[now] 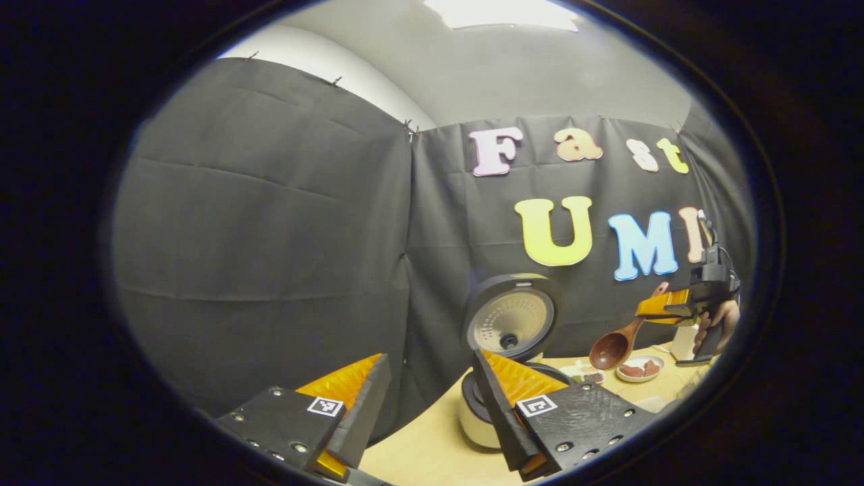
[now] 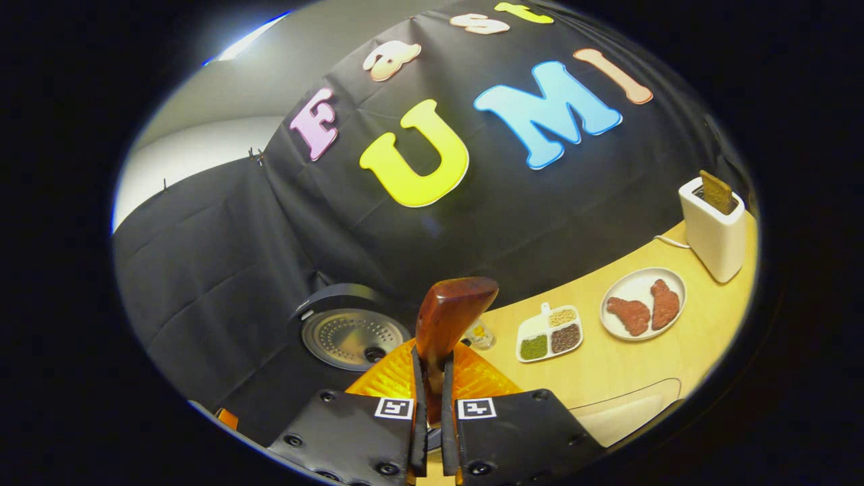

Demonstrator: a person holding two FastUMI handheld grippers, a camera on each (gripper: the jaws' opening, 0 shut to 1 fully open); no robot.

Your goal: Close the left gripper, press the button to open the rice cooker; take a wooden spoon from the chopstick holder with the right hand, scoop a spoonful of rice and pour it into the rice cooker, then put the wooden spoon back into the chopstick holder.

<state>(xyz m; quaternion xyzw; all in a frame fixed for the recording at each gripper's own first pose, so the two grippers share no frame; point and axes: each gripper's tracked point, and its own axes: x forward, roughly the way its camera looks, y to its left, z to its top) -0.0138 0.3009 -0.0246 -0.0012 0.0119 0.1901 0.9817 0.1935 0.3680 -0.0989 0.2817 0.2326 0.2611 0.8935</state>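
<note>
Wooden spoon (image 1: 617, 344), brown and round-bowled, hangs above the pale desk (image 1: 432, 452), right of the white rice cooker (image 1: 482, 412) with its round lid (image 1: 511, 317) raised; right gripper (image 2: 433, 378) has its jaws clenched on the handle; left gripper (image 1: 432, 398) stands released, grasping nothing; risk judged: the handle may pivot between the jaws, tilting the bowl and spilling rice; a wide swing could strike the lid; bowl contents cannot be told.
</note>
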